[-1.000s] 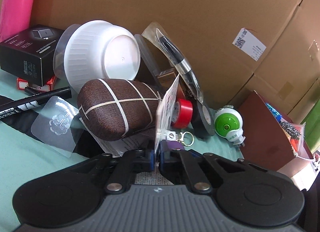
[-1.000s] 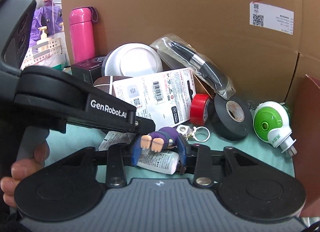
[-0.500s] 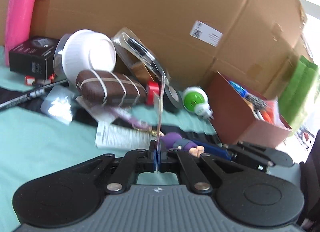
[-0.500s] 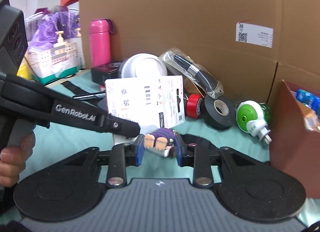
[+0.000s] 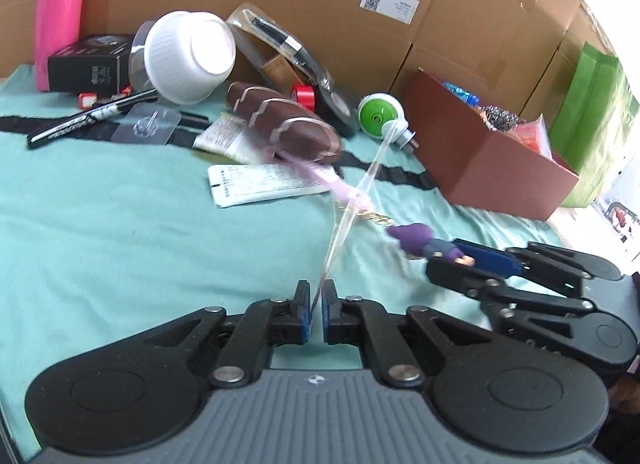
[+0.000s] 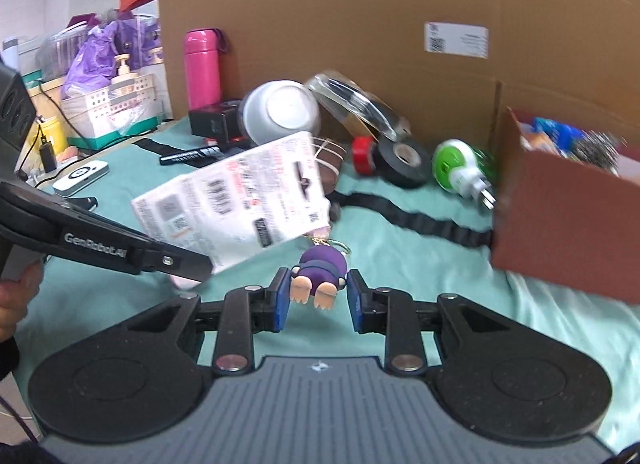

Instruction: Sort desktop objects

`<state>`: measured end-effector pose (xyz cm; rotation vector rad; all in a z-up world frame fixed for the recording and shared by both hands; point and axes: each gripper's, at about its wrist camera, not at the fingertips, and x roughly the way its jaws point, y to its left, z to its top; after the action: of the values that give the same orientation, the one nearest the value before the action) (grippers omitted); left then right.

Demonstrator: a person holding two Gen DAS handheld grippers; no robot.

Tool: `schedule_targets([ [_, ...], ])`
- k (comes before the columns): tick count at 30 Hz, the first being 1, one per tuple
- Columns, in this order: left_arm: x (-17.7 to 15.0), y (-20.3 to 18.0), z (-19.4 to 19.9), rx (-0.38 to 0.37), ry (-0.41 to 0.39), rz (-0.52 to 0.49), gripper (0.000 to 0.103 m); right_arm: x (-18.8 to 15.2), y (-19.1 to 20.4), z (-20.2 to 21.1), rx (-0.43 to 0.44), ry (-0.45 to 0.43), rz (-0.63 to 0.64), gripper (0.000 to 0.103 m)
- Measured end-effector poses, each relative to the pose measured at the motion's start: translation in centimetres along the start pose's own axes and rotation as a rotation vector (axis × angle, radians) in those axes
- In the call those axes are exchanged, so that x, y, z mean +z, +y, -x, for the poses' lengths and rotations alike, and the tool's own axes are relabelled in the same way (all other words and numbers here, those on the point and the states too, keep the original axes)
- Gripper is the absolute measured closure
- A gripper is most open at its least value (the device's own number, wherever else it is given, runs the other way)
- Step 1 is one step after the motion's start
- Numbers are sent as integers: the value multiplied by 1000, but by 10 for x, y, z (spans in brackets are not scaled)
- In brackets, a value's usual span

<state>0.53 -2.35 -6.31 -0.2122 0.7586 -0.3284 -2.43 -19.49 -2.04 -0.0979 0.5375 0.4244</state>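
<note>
Currently left claw (image 5: 315,314) is pinching the thin, floppy packaging card (image 6: 236,199) by its lower edge mid-frame, right claw (image 6: 316,300) is clamping the light, rigid purple figurine (image 6: 320,270) at its waist above the worktop (image 5: 120,232).

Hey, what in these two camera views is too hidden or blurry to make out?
- Printed card, right wrist view: text motion-blurred, unreadable.
- Brown box, right wrist view: contents blurred, cut by the right edge.
- Purple figurine, left wrist view: legs hidden between the right hand-held gripper fingers.
</note>
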Motion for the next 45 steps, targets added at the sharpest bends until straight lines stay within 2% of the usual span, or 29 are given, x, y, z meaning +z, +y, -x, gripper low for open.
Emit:
schedule_targets([
  [5,-4,0,6,23,-7,6,98,-13,-8,9,-48,30,-16,74],
  [8,-4,-2,9,37,-13,7,93,-16,-9,11,-70,27,-27,74],
  [10,-4,-3,11,37,-23,7,82,-16,-7,12,-73,27,-20,72],
  [11,-3,-3,12,36,-30,7,72,-16,-6,11,-76,26,-13,69],
  [12,-3,-3,13,38,-38,7,69,-15,-6,12,-78,24,-7,60],
  [14,-2,-4,13,40,-45,4,69,-13,-3,11,-87,18,-2,53],
  [19,-1,-5,7,43,-42,6,65,-13,1,5,-84,43,16,52],
  [22,-1,-2,10,52,-55,1,59,-13,0,1,-86,61,11,52],
  [26,2,8,20,74,-73,36,55,-12,-3,-3,-94,78,-5,52],
  [29,7,5,31,34,-95,30,50,-11,-3,-6,-93,91,-4,52],
  [32,11,-11,30,-59,-90,13,46,-11,-3,-9,-92,98,0,52],
  [37,17,-40,-8,-161,-6,3,46,-13,-3,-5,-85,102,2,52],
  [38,17,-46,-17,-167,15,-1,46,-14,-3,-4,-79,104,3,54],
  [41,20,-60,-38,-205,77,0,46,-18,0,2,-52,98,24,69],
  [43,21,-69,-47,-222,105,-15,46,-21,2,6,-53,98,50,73],
  [45,21,-77,-56,-201,123,-37,45,-22,3,10,-50,100,67,73],
])
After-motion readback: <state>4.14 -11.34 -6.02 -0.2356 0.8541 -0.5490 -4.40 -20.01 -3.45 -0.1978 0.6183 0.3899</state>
